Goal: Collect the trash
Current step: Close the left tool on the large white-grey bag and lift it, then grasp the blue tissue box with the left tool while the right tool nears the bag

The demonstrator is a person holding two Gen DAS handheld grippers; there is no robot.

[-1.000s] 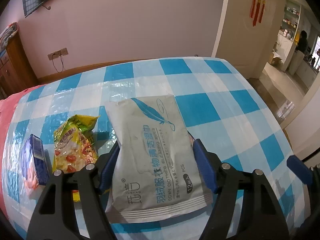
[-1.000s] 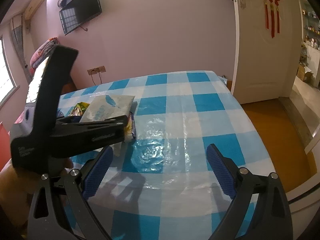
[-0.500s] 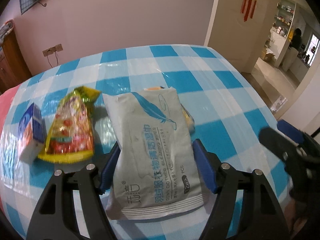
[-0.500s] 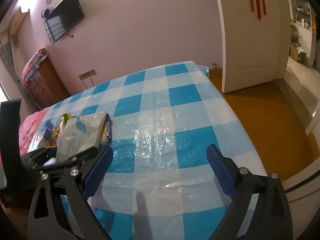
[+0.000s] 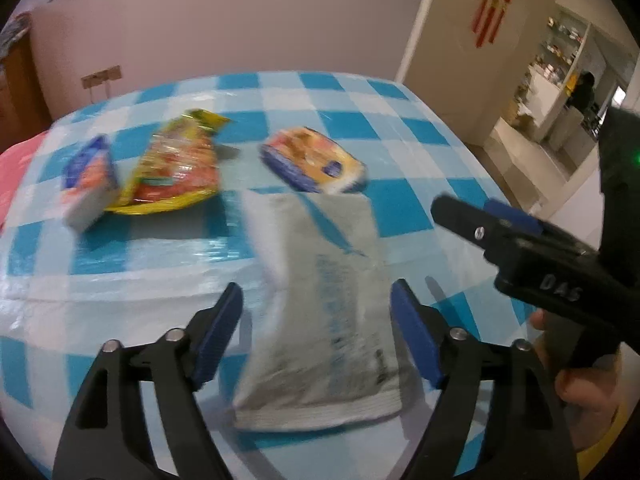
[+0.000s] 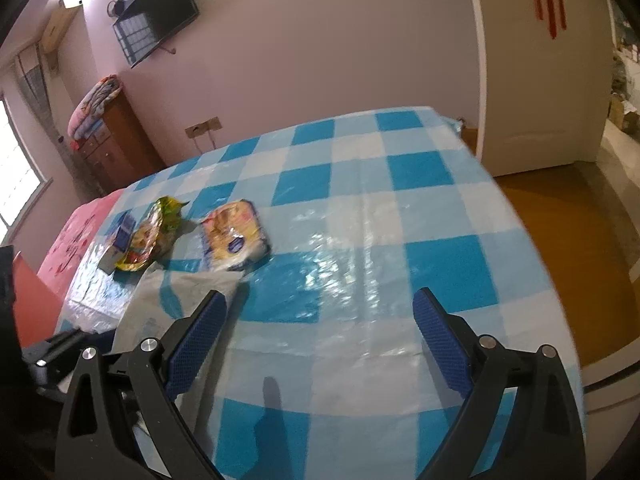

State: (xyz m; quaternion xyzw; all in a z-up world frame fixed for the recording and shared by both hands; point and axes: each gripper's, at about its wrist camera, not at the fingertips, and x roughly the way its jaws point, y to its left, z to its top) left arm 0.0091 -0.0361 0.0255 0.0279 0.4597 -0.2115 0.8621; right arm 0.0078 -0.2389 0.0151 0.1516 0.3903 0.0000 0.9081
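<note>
My left gripper (image 5: 318, 332) is open, its blue pads wide of a grey wet-wipe packet (image 5: 328, 312) that hangs blurred between them over the blue-checked table (image 5: 120, 288); the packet touches neither pad. The packet also shows in the right wrist view (image 6: 168, 300). On the table behind lie an orange snack pack (image 5: 316, 164), a yellow-red snack bag (image 5: 176, 168) and a small blue-and-white carton (image 5: 90, 182). My right gripper (image 6: 320, 340) is open and empty above the table's front part. It appears at the right of the left wrist view (image 5: 500, 224).
The table's right edge drops to an orange floor (image 6: 580, 232) by a white door (image 6: 540, 80). A pink cloth (image 6: 76, 236) and a wooden cabinet (image 6: 112, 140) lie to the left. A person (image 5: 580, 92) stands in the far room.
The left gripper pulled back and opened wider; the grey packet came off the orange snack pack and now hangs loose between the pads. The right gripper swung left towards the trash.
</note>
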